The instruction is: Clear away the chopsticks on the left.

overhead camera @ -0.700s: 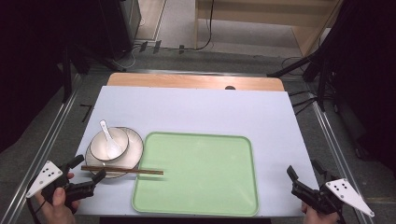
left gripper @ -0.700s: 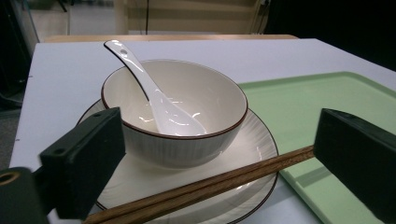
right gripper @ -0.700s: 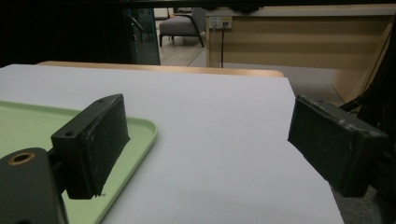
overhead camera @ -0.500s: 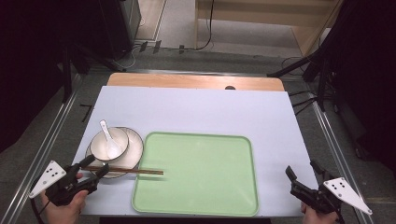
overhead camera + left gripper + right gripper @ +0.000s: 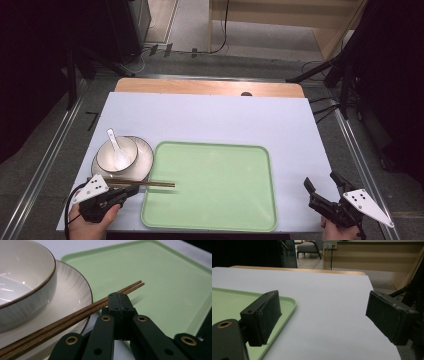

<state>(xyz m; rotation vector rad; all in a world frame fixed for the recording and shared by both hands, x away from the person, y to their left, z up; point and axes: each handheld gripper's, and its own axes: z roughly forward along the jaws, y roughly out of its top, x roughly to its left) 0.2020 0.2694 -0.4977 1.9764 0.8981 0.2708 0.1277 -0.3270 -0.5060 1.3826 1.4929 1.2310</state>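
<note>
Jaws beside chopsticks [image 5: 150, 183], lengthwise toward tray [image 5: 215, 190].

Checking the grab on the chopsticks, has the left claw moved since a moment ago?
Yes. The left claw has moved right toward the light green plastic tray.

White-topped table [image 5: 215, 117] with a wood strip [image 5: 207, 87] along its far edge. Grey floor [image 5: 47, 150] around it, metal rails [image 5: 45, 165] down both sides. Light wood cabinet [image 5: 280, 22] at the back, black cables [image 5: 210, 50] on the floor near it. Grey chair [image 5: 308, 247] farther off. Left and right sides of the room dark.
</note>
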